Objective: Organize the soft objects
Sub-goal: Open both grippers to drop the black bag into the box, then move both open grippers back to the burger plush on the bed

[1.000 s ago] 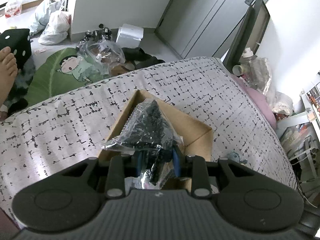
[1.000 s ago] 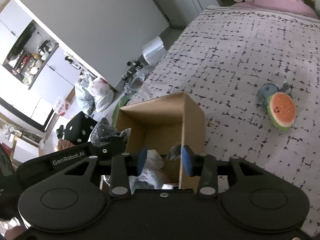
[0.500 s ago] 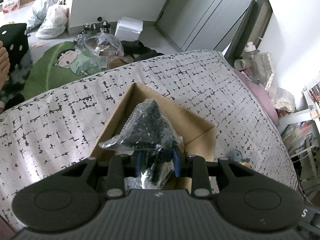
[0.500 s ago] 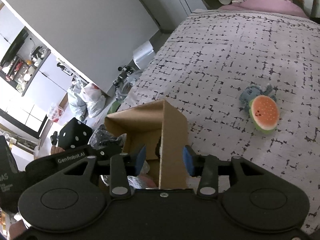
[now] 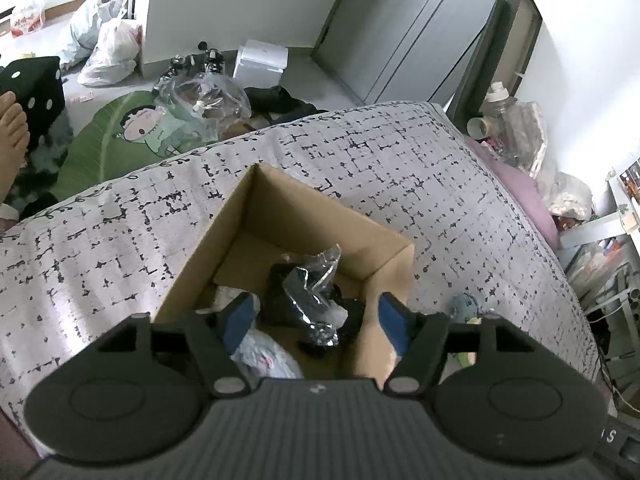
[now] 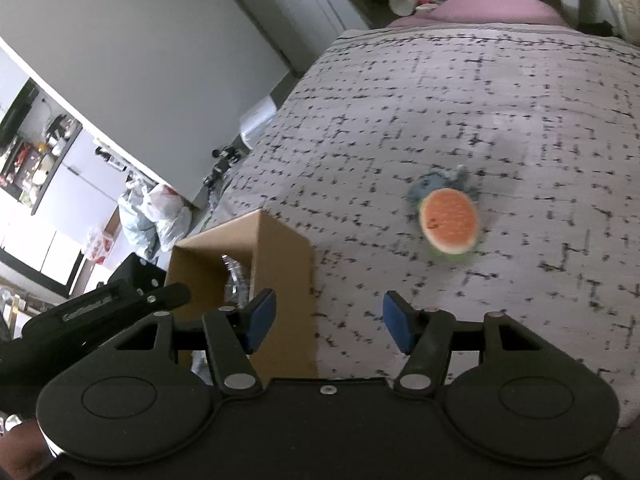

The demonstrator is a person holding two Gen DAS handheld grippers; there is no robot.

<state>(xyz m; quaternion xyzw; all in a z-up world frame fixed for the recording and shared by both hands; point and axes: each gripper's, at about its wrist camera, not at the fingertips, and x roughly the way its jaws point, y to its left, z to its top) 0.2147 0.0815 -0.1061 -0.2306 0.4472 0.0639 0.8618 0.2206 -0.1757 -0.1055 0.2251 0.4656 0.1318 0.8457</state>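
An open cardboard box [image 5: 280,216] stands on the patterned bed cover [image 5: 400,168]. Inside it lie a dark item in a clear plastic bag [image 5: 308,296] and a white bagged item [image 5: 264,356]. My left gripper [image 5: 316,320] is open and empty just above the box's near side. My right gripper [image 6: 328,320] is open and empty, over the bed to the right of the box [image 6: 280,272]. A watermelon plush toy with a blue-grey part [image 6: 448,220] lies on the cover ahead of it; a bit of it shows in the left wrist view [image 5: 468,308].
The bed edge drops to a floor with plastic bags [image 5: 108,48], a green cartoon mat [image 5: 120,140], a black dice cushion [image 5: 36,92] and a bare foot [image 5: 12,132]. A cluttered shelf [image 5: 508,120] stands past the bed's far right corner.
My left gripper opened and let go of the dark bagged item, which now lies in the box. My right gripper opened wider and swung right, toward the watermelon plush.
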